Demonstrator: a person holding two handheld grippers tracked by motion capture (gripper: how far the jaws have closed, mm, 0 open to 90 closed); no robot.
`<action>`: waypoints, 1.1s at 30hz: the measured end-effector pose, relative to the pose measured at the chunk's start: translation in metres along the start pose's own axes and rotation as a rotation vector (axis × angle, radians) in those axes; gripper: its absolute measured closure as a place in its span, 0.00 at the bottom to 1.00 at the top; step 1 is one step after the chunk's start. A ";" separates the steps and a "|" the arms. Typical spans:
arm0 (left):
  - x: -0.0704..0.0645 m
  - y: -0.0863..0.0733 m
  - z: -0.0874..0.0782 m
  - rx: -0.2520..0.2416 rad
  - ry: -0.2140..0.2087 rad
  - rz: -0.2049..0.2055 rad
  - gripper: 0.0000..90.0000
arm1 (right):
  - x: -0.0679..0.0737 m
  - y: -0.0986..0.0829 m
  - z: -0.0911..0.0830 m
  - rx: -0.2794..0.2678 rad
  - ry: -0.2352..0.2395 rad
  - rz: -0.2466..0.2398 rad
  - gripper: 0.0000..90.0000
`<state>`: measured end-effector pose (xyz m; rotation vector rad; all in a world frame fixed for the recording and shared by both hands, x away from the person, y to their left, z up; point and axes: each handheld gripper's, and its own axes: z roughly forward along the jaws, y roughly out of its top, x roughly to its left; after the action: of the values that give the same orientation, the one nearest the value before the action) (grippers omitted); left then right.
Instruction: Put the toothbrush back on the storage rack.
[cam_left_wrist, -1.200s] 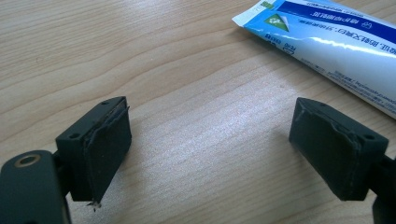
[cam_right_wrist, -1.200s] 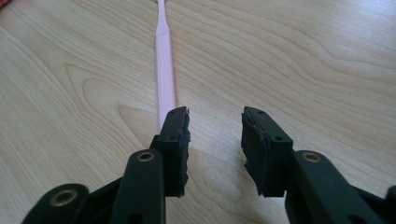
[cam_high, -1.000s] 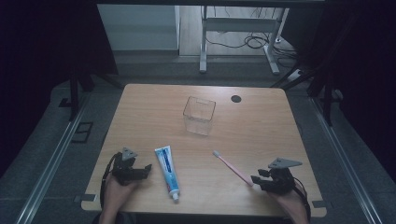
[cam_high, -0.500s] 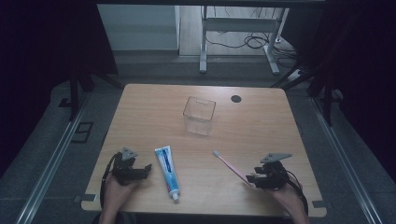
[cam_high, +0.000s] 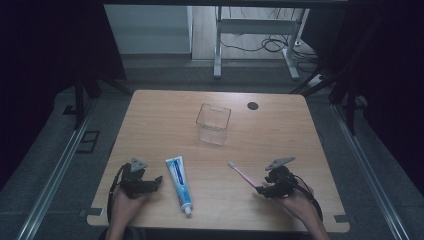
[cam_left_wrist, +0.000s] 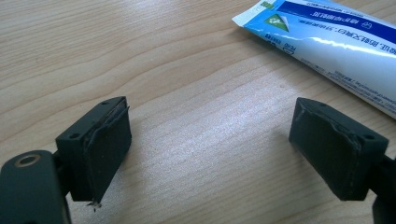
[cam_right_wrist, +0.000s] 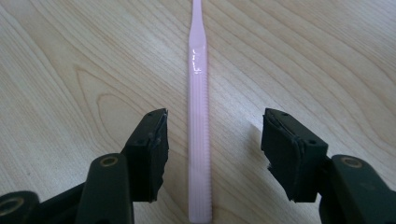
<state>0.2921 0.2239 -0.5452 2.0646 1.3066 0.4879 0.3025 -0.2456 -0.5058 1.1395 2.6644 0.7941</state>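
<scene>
A pink toothbrush (cam_high: 244, 174) (cam_right_wrist: 198, 126) lies flat on the wooden table (cam_high: 280, 140), its head pointing up-left. My right gripper (cam_high: 260, 189) (cam_right_wrist: 212, 149) is open, and the handle's rear end lies between its jaws without touching them. A blue and white toothpaste tube (cam_high: 178, 183) (cam_left_wrist: 327, 39) lies left of centre, cap toward the front edge. My left gripper (cam_high: 158, 181) (cam_left_wrist: 210, 149) rests open on bare wood just left of the tube. A clear plastic box (cam_high: 213, 123) stands empty at mid-table.
A small black disc (cam_high: 253, 106) sits near the far edge of the table. Bare wood stretches between the tube and the toothbrush. Metal frame legs and cables lie on the floor beyond the table.
My right gripper has slid left and forward until its jaws straddle the toothbrush handle's end. The left gripper, tube and box have stayed put.
</scene>
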 end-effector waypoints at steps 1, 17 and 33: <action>0.000 0.000 0.000 0.000 0.000 0.000 0.14 | 0.000 0.002 0.001 0.009 0.001 -0.003 0.46; 0.000 0.000 0.000 0.001 -0.001 0.002 0.14 | 0.009 0.033 0.014 0.122 -0.022 -0.088 0.64; 0.000 0.000 0.000 0.002 0.000 -0.003 0.14 | 0.015 0.059 0.033 0.254 -0.033 -0.152 0.81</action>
<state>0.2919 0.2239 -0.5452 2.0641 1.3098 0.4853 0.3394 -0.1877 -0.5019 0.9720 2.8425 0.4169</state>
